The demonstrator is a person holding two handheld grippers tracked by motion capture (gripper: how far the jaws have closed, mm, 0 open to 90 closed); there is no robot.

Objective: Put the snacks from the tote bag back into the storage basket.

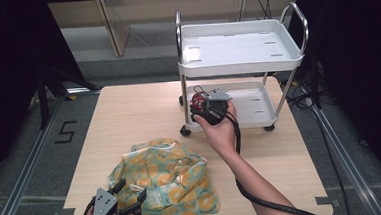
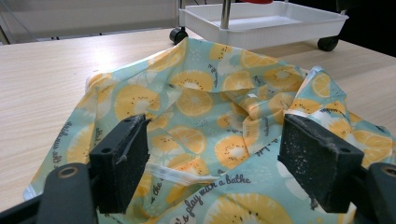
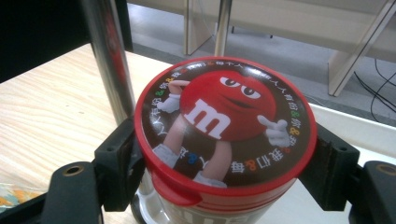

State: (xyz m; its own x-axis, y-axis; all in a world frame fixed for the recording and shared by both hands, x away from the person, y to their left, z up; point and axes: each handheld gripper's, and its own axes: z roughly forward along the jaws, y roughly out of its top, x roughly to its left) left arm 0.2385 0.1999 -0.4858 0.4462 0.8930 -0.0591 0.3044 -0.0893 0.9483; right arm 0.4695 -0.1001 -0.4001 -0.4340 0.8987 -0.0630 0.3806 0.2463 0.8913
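A crumpled cloth [image 1: 167,176] printed with orange slices on pale teal lies on the front part of the wooden table [image 1: 138,110]. My left gripper [image 1: 131,190] sits at its near-left edge, open. In the left gripper view the jaws stand wide apart over the cloth [image 2: 224,93], with the left gripper [image 2: 217,156] holding nothing. My right gripper [image 1: 201,104] is shut on a round can with a red M&M's lid [image 3: 224,116], a jaw pressed on each side. The can [image 1: 197,103] is held at the left end of the cart's lower tray [image 1: 253,108].
A white two-tier wheeled cart [image 1: 240,59] stands on the far right of the table, both trays bare. Its chrome post [image 3: 105,56] rises just left of the can. A castor [image 2: 178,34] and the lower tray [image 2: 261,23] lie beyond the cloth.
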